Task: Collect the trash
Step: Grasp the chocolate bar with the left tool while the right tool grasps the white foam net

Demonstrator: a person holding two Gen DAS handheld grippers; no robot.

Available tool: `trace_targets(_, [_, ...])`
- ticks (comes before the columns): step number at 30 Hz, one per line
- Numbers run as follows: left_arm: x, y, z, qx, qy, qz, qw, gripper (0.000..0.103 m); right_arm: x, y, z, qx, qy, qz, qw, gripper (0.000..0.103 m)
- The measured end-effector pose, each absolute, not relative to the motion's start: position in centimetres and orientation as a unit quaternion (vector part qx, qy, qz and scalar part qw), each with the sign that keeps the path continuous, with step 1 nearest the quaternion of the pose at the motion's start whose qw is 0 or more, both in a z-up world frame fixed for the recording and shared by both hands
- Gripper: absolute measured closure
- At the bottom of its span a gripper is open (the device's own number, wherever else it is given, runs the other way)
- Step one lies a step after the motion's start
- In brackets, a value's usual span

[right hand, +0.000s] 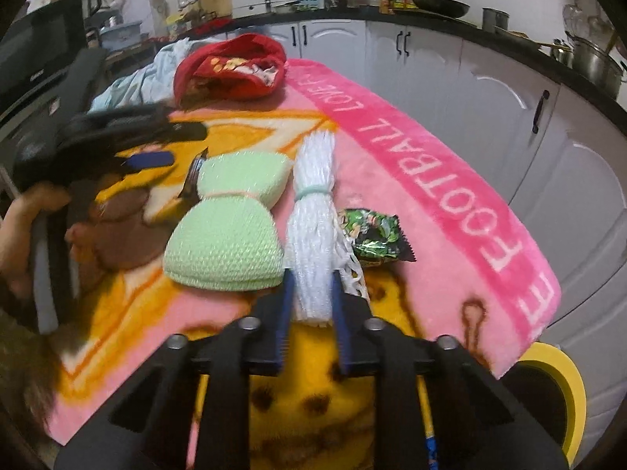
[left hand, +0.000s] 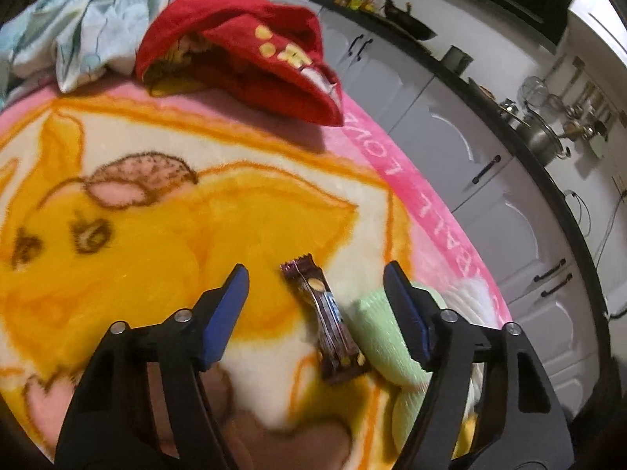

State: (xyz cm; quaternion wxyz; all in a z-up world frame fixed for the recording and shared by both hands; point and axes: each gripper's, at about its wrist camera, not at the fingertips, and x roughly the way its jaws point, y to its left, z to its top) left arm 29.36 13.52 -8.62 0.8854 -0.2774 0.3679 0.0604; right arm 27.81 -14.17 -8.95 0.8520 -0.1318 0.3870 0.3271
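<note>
While the right gripper (right hand: 311, 293) pinches white netting (right hand: 313, 203), the left gripper (left hand: 317, 305) gapes over a blanket (left hand: 156, 211).

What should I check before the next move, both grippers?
1. Left gripper straddles the brown wrapper: ok.
2. Left pads pressing on the wrapper: not ok, gaps on both sides.
3. Green knitted piece out of the left jaws: not ok, it lies against the right-hand finger.
4. Right gripper shut on the white bundle: ok.
5. Green wrapper collected: not ok, lying on the blanket.
6. Bin reachable: cannot tell.
</note>
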Motion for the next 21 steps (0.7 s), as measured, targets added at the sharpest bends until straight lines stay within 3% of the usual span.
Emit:
trace_targets(9, [30.4, 14.5, -10.2, -0.28, 0.391, 0.078, 0.873, 0.085, 26.0, -15.0, -8.5, -0.128, 0.383, 0.346, 0.847, 0.091])
trace_targets(21, [26.9, 13.8, -10.2, -0.244, 0.391, 0.057, 0.886, 0.089, 24.5, -15.3, -6.9, -0.12, 0.37, 0.361, 0.848, 0.092])
